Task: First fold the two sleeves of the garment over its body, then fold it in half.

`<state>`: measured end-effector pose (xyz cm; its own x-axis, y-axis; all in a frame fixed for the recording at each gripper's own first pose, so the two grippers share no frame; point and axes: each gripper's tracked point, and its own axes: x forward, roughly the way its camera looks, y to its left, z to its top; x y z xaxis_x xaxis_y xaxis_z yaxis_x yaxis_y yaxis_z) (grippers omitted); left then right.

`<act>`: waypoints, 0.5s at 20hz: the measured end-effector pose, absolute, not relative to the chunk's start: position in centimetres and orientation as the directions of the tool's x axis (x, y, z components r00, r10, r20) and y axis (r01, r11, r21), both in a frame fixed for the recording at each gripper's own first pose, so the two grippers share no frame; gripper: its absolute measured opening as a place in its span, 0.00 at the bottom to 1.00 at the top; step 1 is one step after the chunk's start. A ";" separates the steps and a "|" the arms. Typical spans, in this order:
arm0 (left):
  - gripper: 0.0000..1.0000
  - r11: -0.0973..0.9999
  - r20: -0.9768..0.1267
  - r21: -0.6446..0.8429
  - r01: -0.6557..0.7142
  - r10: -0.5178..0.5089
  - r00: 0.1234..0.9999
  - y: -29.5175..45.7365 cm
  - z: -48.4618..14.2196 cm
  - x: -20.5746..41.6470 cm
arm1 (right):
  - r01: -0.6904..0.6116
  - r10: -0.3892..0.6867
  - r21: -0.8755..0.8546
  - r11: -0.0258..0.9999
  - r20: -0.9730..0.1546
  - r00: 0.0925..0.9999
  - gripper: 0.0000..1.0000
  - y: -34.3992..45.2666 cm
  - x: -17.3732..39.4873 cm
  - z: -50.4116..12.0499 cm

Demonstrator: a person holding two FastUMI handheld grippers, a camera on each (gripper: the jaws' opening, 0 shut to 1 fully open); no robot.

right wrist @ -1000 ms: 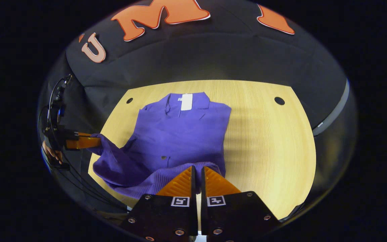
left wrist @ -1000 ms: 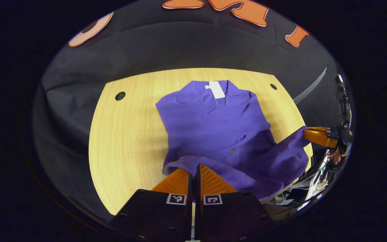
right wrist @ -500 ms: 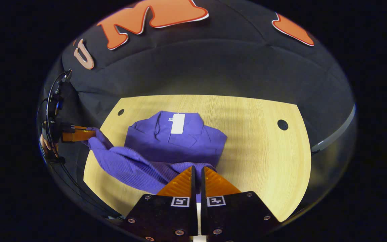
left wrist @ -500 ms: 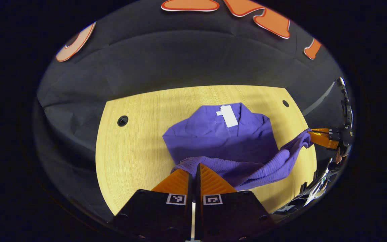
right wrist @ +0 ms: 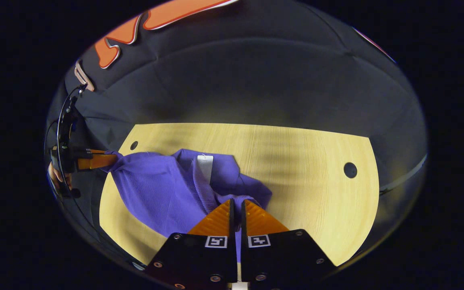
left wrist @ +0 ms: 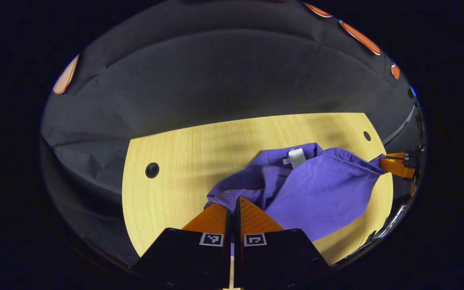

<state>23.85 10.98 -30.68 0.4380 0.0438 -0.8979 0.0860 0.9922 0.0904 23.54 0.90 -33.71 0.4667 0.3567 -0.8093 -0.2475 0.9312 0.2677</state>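
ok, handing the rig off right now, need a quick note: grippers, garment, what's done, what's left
Left gripper: shut on the hem of the garment, one corner.
Right gripper: shut on the hem, other corner. It also shows at the right edge of the left gripper view.
Garment: purple, on the table. The hem end is lifted and stretched between the two grippers, over the collar end, where the white tag shows.
Done: sleeves look already folded in; none sticks out. Half fold is under way.
Left: lay the hem down by the collar, release both, smooth if needed.
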 end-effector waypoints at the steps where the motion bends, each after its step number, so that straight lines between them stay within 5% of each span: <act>1: 0.04 0.992 -0.891 0.101 0.080 0.055 0.451 11.1 -31.0 24.5 | -0.245 0.350 0.261 0.934 -0.810 0.471 0.04 0.9 24.3 -33.9; 4: 0.08 0.986 -0.848 0.153 0.069 0.095 0.522 11.9 -30.4 26.7 | -0.202 0.328 0.260 0.944 -0.793 0.513 0.09 0.8 26.6 -34.0; 6: 0.19 0.978 -0.807 0.199 0.057 0.131 0.576 12.4 -29.2 27.7 | -0.155 0.301 0.258 0.954 -0.787 0.538 0.15 -0.2 27.3 -33.5; 10: 0.41 0.962 -0.713 0.273 0.031 0.180 0.677 13.3 -25.8 28.9 | -0.116 0.261 0.239 0.964 -0.765 0.589 0.42 -2.9 28.0 -32.6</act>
<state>28.91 13.26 -25.84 0.6772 0.1801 -0.7134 0.0314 0.9616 0.2725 27.97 -2.90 -32.63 0.5885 0.2611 -0.7652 -0.1164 0.9639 0.2395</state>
